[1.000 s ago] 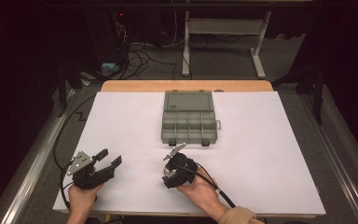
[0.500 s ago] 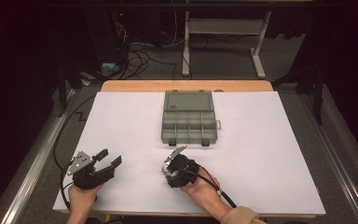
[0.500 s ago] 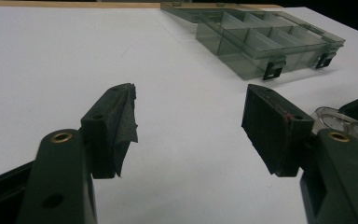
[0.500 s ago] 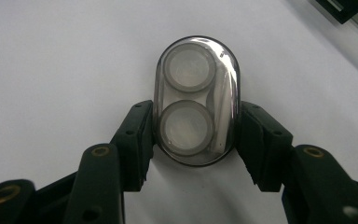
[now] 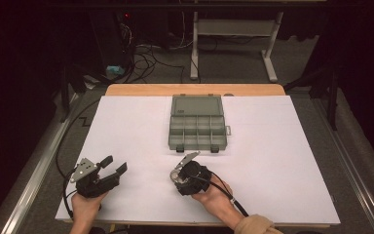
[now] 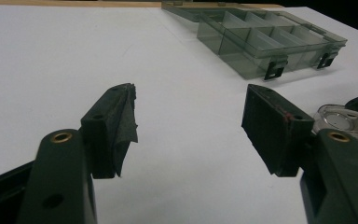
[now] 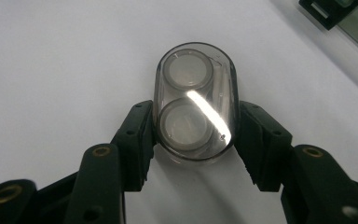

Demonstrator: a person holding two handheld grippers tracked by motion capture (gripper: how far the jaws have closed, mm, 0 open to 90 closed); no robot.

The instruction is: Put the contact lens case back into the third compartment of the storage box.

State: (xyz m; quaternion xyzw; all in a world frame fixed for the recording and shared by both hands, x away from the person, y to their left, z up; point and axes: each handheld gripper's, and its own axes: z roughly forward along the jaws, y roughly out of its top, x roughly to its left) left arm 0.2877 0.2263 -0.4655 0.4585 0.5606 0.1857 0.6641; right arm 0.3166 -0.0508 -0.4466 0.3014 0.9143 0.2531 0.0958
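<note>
A clear oval case (image 7: 195, 93) with two round wells lies on the white sheet near the front middle. My right gripper (image 7: 195, 135) has just been closing on it, and both pads now press its long sides. In the high view that gripper (image 5: 178, 177) points down and left over the case (image 5: 175, 175). My left gripper (image 5: 115, 164) rests at the front left, open, with nothing between its jaws (image 6: 189, 126). From the left gripper view the case (image 6: 342, 120) lies off to the right.
A grey-green compartment box (image 5: 197, 131) sits at the back middle of the white sheet (image 5: 272, 175), its lid (image 5: 197, 105) folded back and two latches facing me. It also shows in the left gripper view (image 6: 261, 42). Cables trail from both grippers off the front edge.
The right gripper's jaws have drawn in around the clear case. Both hands stay where they were, and the left gripper is unchanged.
</note>
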